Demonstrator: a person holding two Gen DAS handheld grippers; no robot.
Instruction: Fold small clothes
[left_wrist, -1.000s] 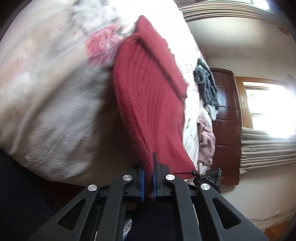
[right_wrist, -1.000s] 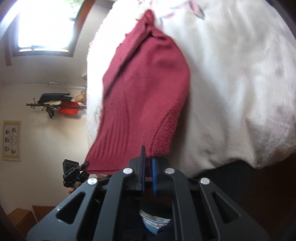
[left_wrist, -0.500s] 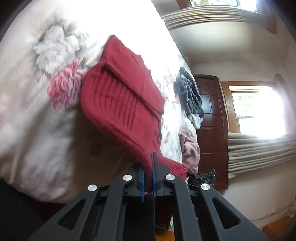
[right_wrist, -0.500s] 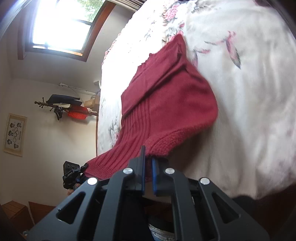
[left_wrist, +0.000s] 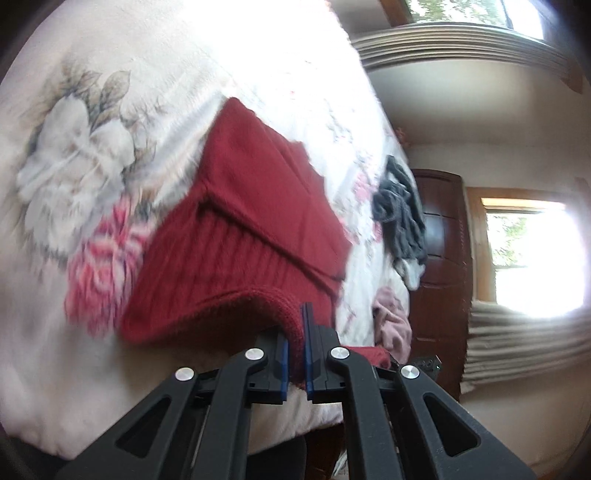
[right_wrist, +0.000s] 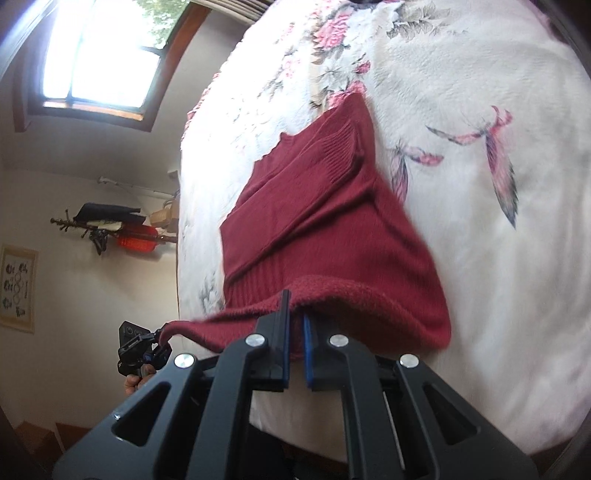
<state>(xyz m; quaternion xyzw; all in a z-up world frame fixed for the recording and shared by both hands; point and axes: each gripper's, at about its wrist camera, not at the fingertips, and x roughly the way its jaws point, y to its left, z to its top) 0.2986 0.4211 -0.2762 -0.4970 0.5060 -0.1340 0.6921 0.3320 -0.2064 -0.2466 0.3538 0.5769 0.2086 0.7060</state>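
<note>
Red sweater (left_wrist: 255, 236) lies on the flowered bed blanket (right_wrist: 480, 184), hem lifted; left gripper (left_wrist: 293, 354) and right gripper (right_wrist: 293, 350) each clamped on a hem corner. Mid-fold step; next likely carry hem forward over the body, then release

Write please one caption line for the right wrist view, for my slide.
Right gripper shut on the hem of a dark red knitted sweater lying on a cream floral blanket.
</note>
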